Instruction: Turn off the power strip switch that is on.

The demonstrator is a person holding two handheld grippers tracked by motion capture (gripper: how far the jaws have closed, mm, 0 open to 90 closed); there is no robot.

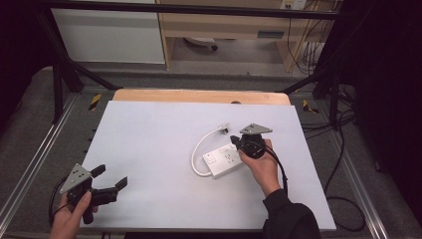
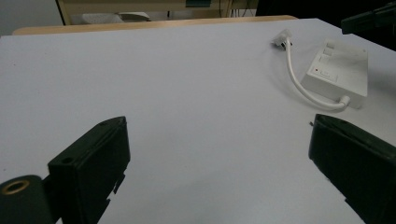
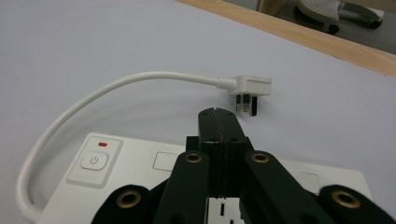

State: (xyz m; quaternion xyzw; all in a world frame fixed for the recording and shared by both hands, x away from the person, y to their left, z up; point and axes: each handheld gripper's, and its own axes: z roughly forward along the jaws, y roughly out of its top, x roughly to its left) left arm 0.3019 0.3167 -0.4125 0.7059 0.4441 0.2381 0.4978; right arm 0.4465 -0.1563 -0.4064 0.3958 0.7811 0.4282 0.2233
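Note:
A white power strip lies right of the table's middle, with a power button at its left end. Its short white cable loops round to a white plug lying on the table beyond it. My right gripper hovers over the strip, jaws pressed together with nothing between them, pointing toward the plug. My left gripper is held at the near left corner, jaws wide apart and empty.
The white table top sits on a wooden board showing at its far edge. Black frame bars and cables surround the table. Shelving stands beyond.

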